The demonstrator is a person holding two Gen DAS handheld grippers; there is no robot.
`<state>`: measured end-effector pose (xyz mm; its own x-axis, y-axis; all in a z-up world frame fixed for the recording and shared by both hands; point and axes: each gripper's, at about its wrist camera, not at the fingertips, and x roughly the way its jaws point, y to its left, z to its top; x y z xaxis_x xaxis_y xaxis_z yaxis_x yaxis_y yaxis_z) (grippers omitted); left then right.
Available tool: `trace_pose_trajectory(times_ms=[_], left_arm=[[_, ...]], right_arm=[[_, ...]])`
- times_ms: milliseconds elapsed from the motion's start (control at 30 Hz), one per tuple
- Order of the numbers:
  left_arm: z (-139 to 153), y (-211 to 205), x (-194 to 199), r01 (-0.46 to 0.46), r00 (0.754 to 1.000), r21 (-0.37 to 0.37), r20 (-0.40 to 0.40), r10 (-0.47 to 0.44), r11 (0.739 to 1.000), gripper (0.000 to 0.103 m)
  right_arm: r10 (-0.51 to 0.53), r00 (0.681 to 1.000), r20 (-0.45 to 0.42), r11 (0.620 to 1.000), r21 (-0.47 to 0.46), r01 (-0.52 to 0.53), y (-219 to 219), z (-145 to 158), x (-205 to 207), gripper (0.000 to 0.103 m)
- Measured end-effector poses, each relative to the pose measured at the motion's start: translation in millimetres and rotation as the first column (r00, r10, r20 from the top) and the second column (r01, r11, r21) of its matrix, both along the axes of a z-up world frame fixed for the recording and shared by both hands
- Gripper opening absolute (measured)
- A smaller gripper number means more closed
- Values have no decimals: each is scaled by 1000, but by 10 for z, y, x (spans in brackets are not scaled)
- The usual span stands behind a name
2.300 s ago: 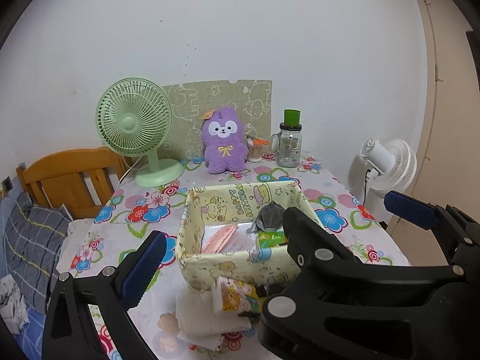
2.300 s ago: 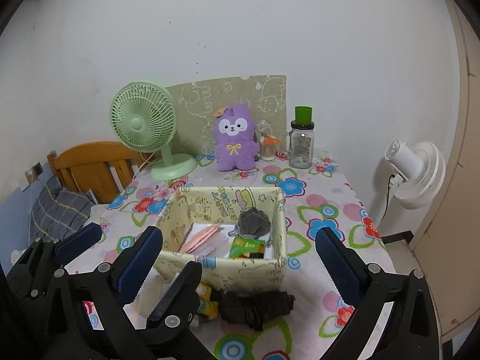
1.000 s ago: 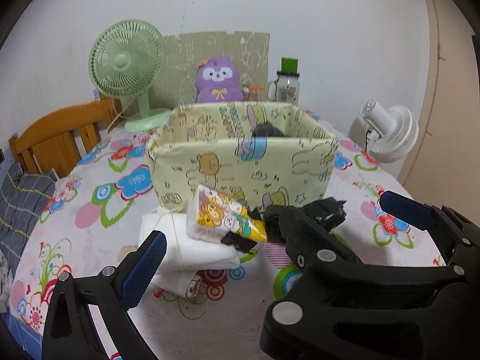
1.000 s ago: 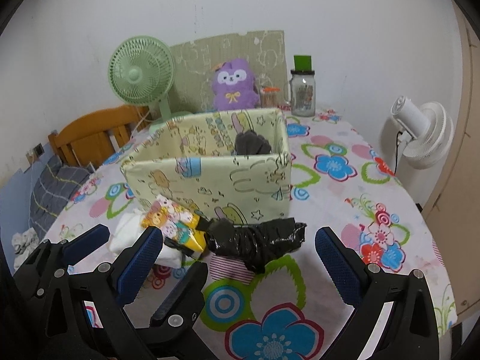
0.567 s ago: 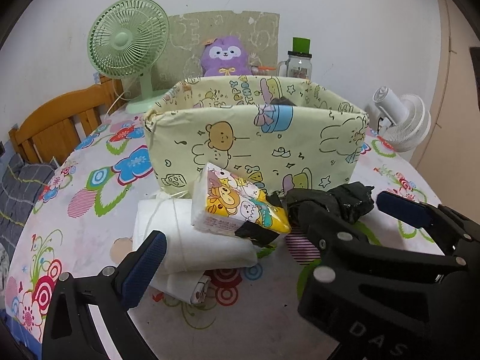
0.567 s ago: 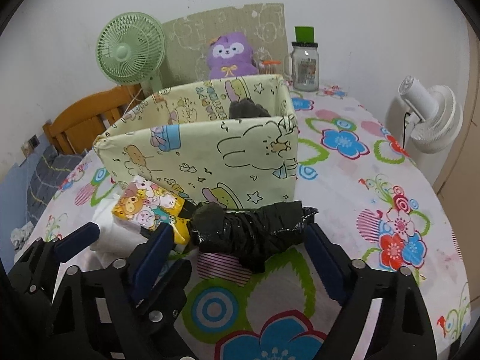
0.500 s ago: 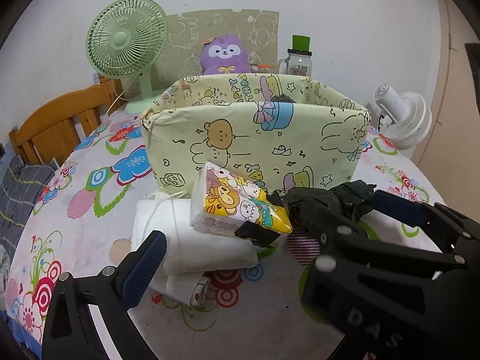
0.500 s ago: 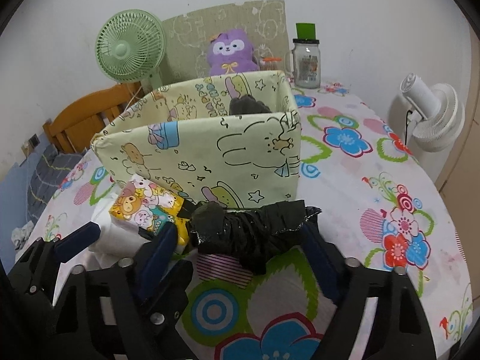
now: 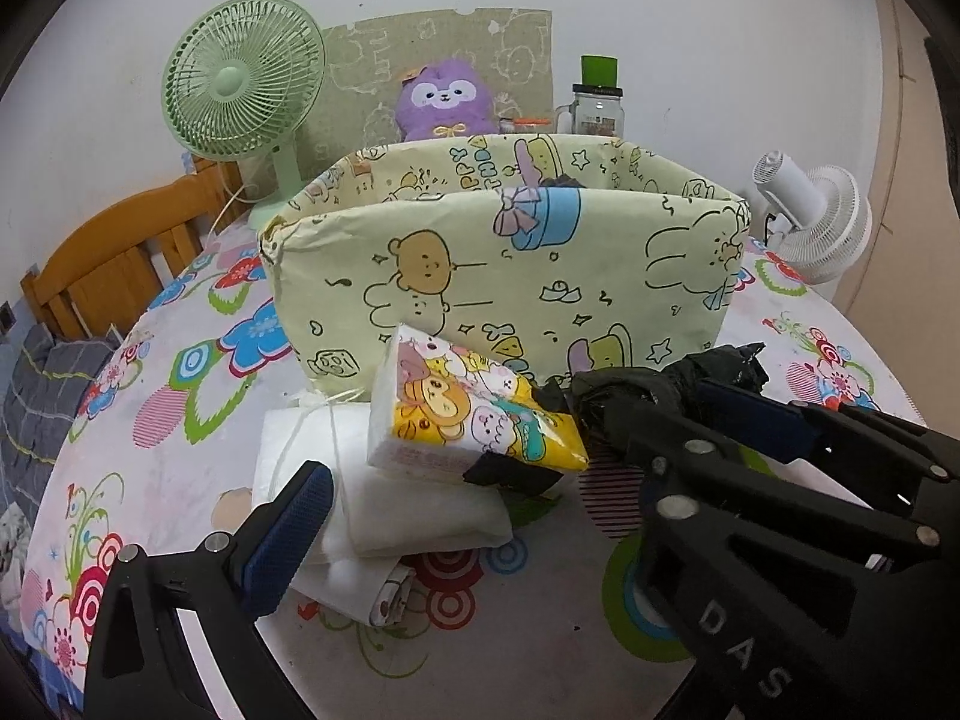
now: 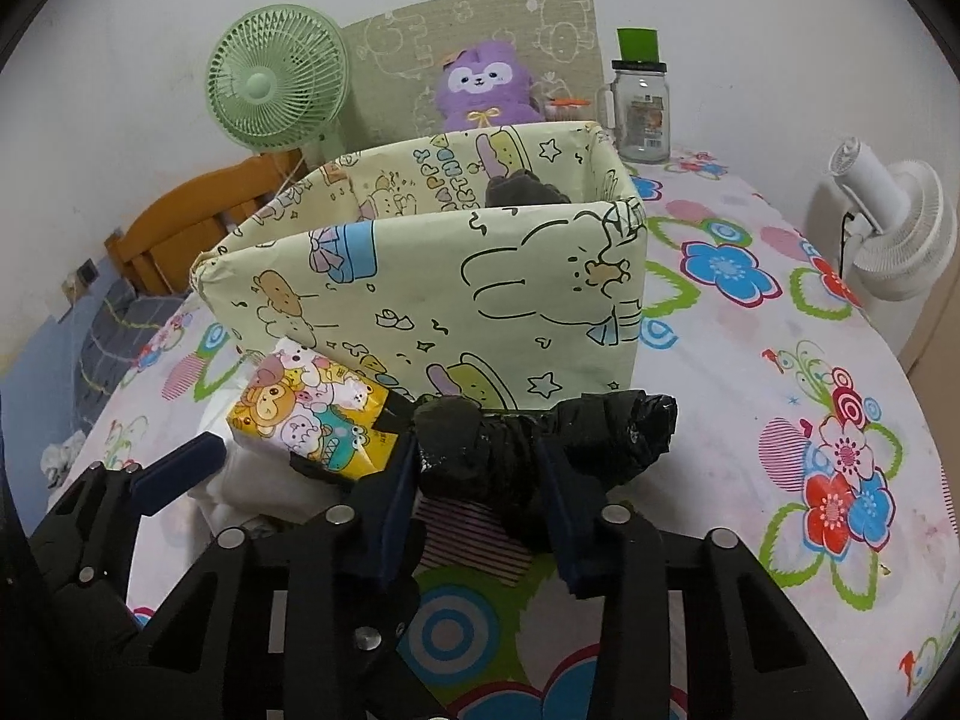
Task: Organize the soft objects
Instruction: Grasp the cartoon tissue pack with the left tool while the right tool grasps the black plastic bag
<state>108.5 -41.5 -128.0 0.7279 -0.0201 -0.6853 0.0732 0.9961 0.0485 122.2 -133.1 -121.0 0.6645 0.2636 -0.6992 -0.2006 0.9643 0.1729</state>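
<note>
A plain white wall fills the upper frame in both views. The table carries a white cloth printed with coloured flowers. A wooden chair stands at centre left, with a grey checked fabric below it. A white floor fan stands at right. A beige door panel occupies the right edge of the left wrist view.

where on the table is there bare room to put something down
Bare floral tablecloth lies right of the cartoon-print box, toward the white fan, and left of the box near the wooden chair. Crowded in front of the box: tissue pack, white folded cloth, black bundle, both claws.
</note>
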Motion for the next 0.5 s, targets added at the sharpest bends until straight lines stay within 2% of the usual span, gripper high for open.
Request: trace_pose_trajectory(times_ms=[100,500], left_arm=[[17,-10,16,-2,1000,1,6,2,1000,103],[24,-38,153,-18,999,28,37,17,999,101]], right_arm=[[0,1000,16,1000,-6,0,-10,41,-31,29],[-44,998,53,999,-15,45,-54,131,-78,24]])
